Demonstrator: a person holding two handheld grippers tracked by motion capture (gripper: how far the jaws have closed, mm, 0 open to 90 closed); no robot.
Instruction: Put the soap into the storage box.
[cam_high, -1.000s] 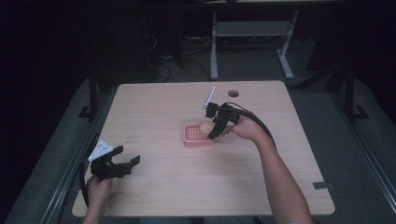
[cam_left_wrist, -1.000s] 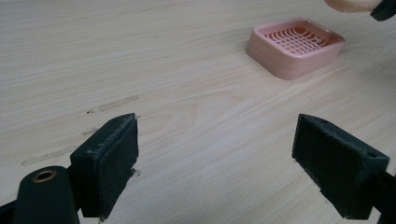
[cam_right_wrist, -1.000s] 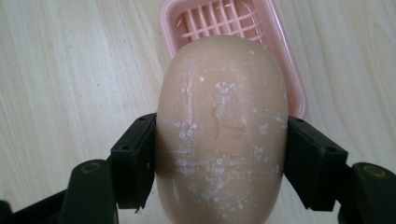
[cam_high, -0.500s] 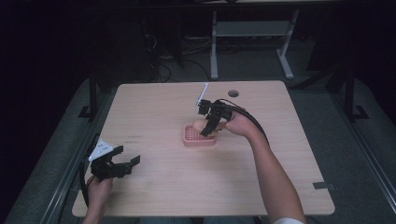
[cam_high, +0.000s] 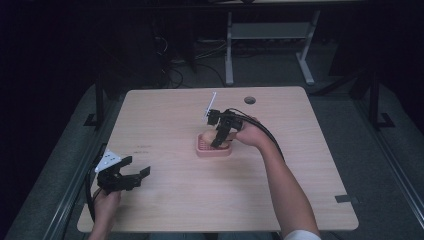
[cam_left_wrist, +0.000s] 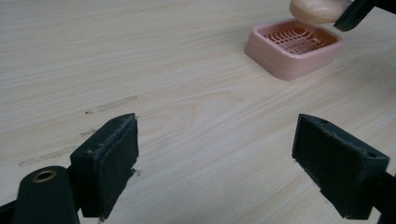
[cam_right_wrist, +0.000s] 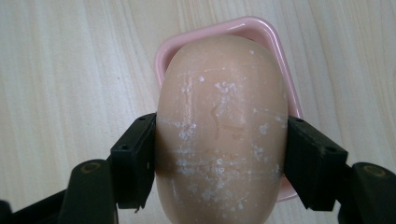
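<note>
No brand, label or writing can be read on anything here; the bar of soap (cam_right_wrist: 222, 135) carries only white scuffs and faint scratches on its peach-coloured face.

In the right gripper view, the soap sits squarely between the two black jaws of the right gripper (cam_right_wrist: 222, 161), one pad pressed against each of its long sides, so the jaws are closed on it at about the bar's own width. The bar fills the middle of that frame and hides most of the pink soap dish (cam_right_wrist: 261, 32) beneath it, whose rim shows at the upper centre and down the right side. Whether the soap touches the dish cannot be told from that view; in the left gripper view, at the upper right of the frame, the bar is seen just above the dish's slotted floor.

In the high view, the soap, dish and right gripper (cam_high: 218, 142) lie at the centre of the tabletop (cam_high: 165, 120). The left gripper (cam_high: 137, 176) is at the lower left of that frame, well apart from the dish, its jaws spread wide with nothing between them.

Count: one soap, one dish, two grippers.
</note>
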